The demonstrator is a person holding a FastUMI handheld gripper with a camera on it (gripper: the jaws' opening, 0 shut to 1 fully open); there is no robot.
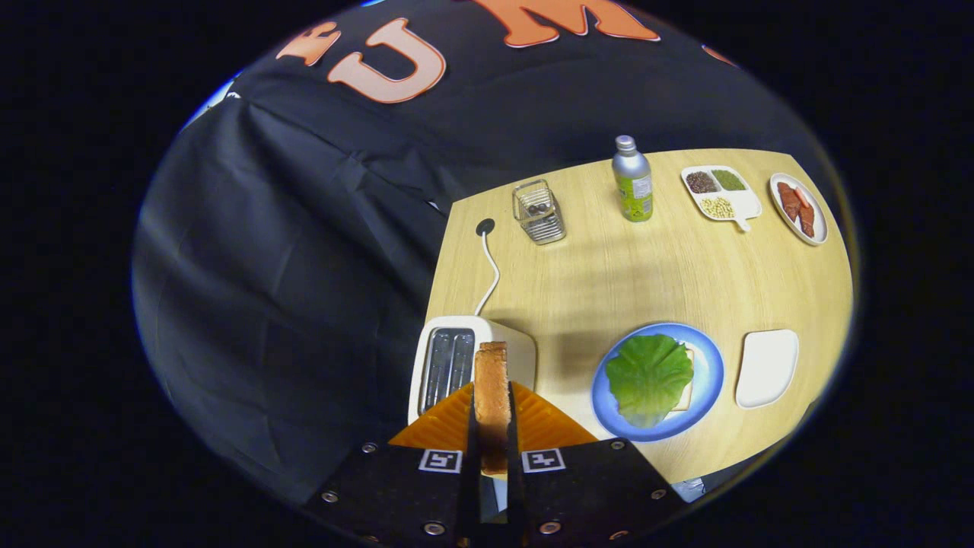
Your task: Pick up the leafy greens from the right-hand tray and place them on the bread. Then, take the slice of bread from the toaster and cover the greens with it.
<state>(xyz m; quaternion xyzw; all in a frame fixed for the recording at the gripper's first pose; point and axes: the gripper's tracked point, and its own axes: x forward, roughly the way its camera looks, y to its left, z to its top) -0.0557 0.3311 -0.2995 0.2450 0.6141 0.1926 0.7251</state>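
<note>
My gripper [491, 396] is shut on a toasted bread slice [491, 380], held edge-on between both orange fingers [445, 422]. It hangs above the white toaster [449, 358], whose two slots show open just beyond the fingers. To the right of the toaster a blue plate [708, 380] carries a bread slice [687, 388] with a green lettuce leaf [648, 377] spread over it, hiding most of the bread. Right of the plate lies an empty white tray [766, 367].
At the table's far side stand a wire basket [539, 211], a silver bottle with a green label [632, 183], a divided dish of beans [719, 192] and a plate of red slices [797, 208]. The toaster's white cable [491, 266] runs to a table hole.
</note>
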